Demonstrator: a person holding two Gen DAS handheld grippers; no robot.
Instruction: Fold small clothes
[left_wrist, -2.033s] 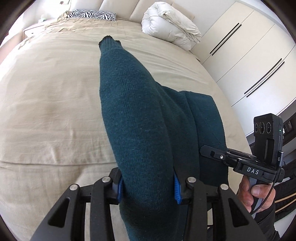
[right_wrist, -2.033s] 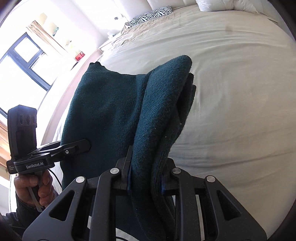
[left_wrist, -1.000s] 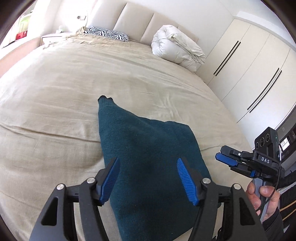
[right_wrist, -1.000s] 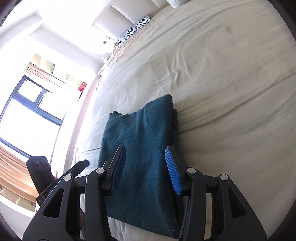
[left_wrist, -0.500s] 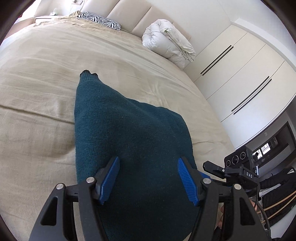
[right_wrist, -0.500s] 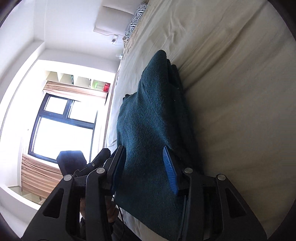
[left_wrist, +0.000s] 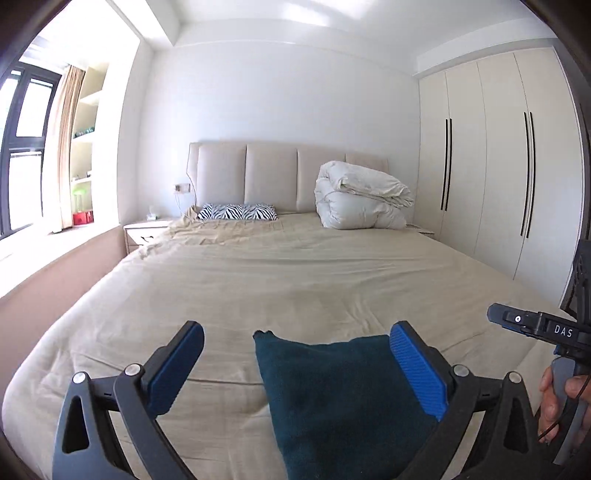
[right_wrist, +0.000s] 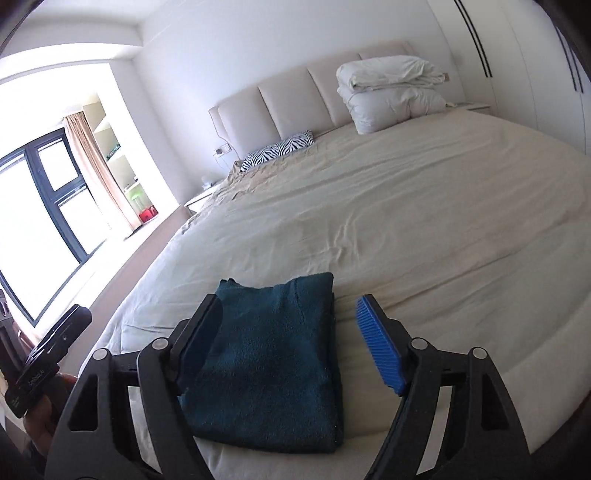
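Note:
A dark teal knitted garment (left_wrist: 332, 391) (right_wrist: 273, 369) lies folded flat near the foot of the beige bed (left_wrist: 295, 273). My left gripper (left_wrist: 295, 365) hovers above and behind it, its jaws opening wide, blue pads clear of the cloth. My right gripper (right_wrist: 288, 339) also hangs over the garment with its jaws opening, nothing pressed between the pads. The right gripper's body (left_wrist: 543, 328) shows at the right edge of the left wrist view, held by a hand (left_wrist: 557, 402). In the right wrist view the left gripper's body (right_wrist: 48, 354) shows at the lower left.
A rolled white duvet (left_wrist: 362, 199) and a zebra-print pillow (left_wrist: 238, 212) sit by the padded headboard (left_wrist: 273, 177). White wardrobe doors (left_wrist: 495, 177) line the right side. A window (right_wrist: 48, 206), shelves and a nightstand (left_wrist: 144, 230) are on the left.
Both grippers let go of the teal garment, which now lies folded on the bed. Both rose and tilted up toward level, and their jaws spread wider.

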